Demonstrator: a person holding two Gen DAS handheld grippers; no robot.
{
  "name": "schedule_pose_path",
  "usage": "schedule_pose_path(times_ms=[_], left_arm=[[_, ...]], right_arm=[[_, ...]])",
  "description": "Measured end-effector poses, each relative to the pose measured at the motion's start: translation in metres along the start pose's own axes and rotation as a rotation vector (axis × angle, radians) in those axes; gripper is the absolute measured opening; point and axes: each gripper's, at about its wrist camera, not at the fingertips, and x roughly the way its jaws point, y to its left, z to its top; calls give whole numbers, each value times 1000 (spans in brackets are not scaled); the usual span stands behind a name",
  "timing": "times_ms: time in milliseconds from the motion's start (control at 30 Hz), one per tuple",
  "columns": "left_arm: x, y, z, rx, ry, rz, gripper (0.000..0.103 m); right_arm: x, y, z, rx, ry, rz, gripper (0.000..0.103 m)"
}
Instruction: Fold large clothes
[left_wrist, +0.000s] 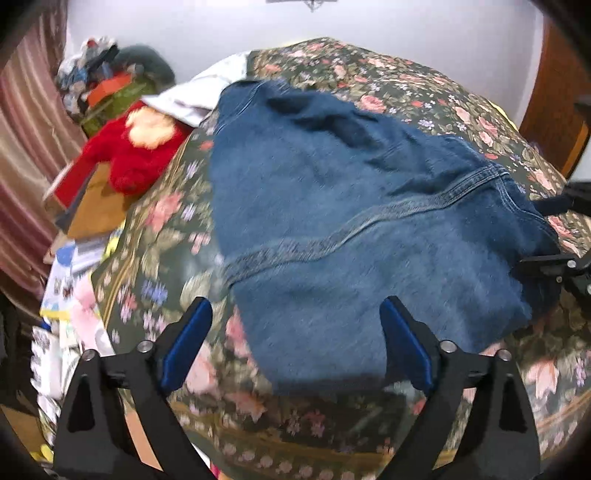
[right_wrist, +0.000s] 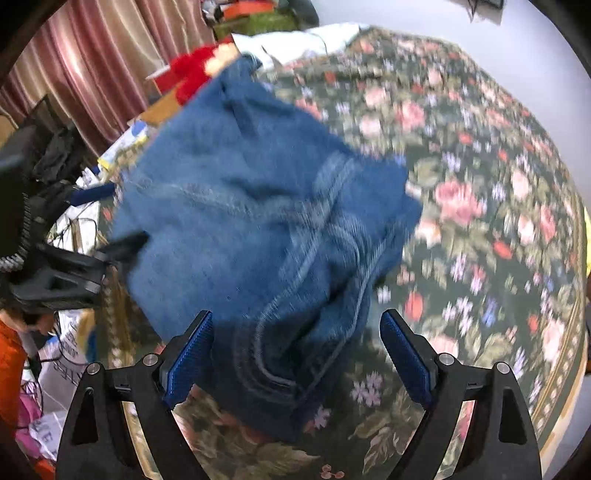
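Note:
A pair of blue denim jeans (left_wrist: 332, 206) lies folded over on a bed with a dark floral cover (left_wrist: 424, 92). My left gripper (left_wrist: 295, 339) is open, just above the near edge of the jeans, holding nothing. In the right wrist view the jeans (right_wrist: 258, 221) fill the middle, with the seams and a thick folded end near my right gripper (right_wrist: 295, 350), which is open and straddles that end. The right gripper also shows at the right edge of the left wrist view (left_wrist: 565, 236). The left gripper shows at the left of the right wrist view (right_wrist: 99, 221).
A red plush toy (left_wrist: 136, 155) lies on boxes and papers beside the bed's left side. A white pillow (left_wrist: 207, 96) sits at the bed's far end. Pink curtains (left_wrist: 22, 155) hang at the left. A wooden door (left_wrist: 554, 110) is at the right.

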Motion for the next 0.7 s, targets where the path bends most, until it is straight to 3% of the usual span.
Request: schedule_pose_path(times_ms=[67, 167, 400, 567, 700], left_arm=[[-6, 9, -4, -29, 4, -8, 95], [-19, 14, 2, -33, -14, 64, 94], [-35, 23, 53, -47, -122, 106, 95], [-13, 20, 106, -23, -140, 110, 95], [28, 21, 136, -37, -67, 56, 95]], right_arm=[[-3, -9, -2, 13, 0, 35, 89], [-13, -11, 4, -10, -12, 29, 89], [-49, -6, 45, -37, -177, 0, 89], [-38, -5, 84, -24, -215, -17, 89], [-8, -4, 105, -26, -162, 1, 89]])
